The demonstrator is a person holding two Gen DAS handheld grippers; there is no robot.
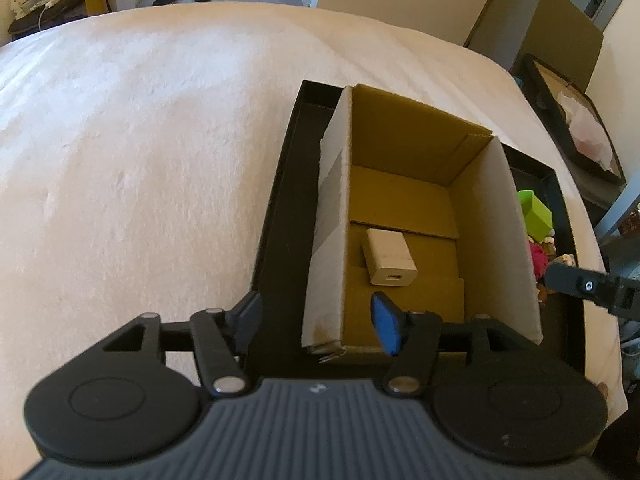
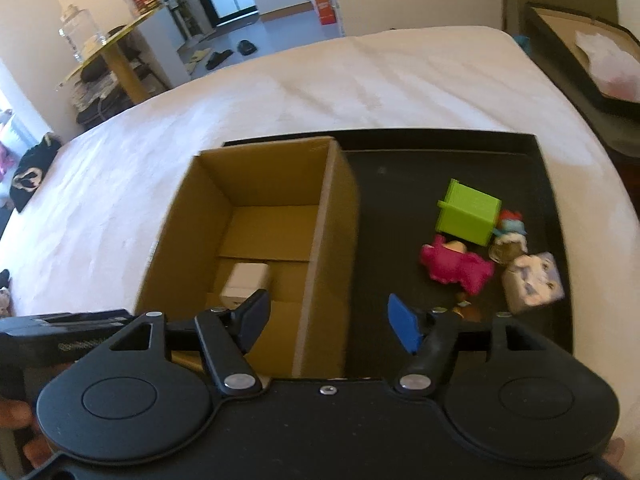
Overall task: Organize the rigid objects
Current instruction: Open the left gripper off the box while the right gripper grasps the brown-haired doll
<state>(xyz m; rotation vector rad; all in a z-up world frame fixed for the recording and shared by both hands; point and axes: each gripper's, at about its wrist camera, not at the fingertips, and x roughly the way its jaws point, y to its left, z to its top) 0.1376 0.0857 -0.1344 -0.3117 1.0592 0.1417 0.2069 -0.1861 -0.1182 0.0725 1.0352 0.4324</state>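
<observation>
An open cardboard box (image 1: 492, 216) (image 2: 328, 240) stands in the left part of a black tray (image 1: 276, 204) (image 2: 440, 148) on a white bed. A white USB charger (image 1: 389, 256) (image 2: 245, 280) lies on the box floor. To the right of the box the tray holds a green cube (image 2: 469, 212) (image 1: 536, 212), a pink toy (image 2: 456, 266) and small figures (image 2: 534, 280). My left gripper (image 1: 316, 320) is open and empty above the box's near left wall. My right gripper (image 2: 332, 320) is open and empty above the box's near right wall.
The white bed (image 1: 140, 152) spreads to the left and behind the tray. A second black tray (image 2: 580, 52) with paper in it lies beyond the bed's right edge. A table with a glass jar (image 2: 76, 36) stands at the far left.
</observation>
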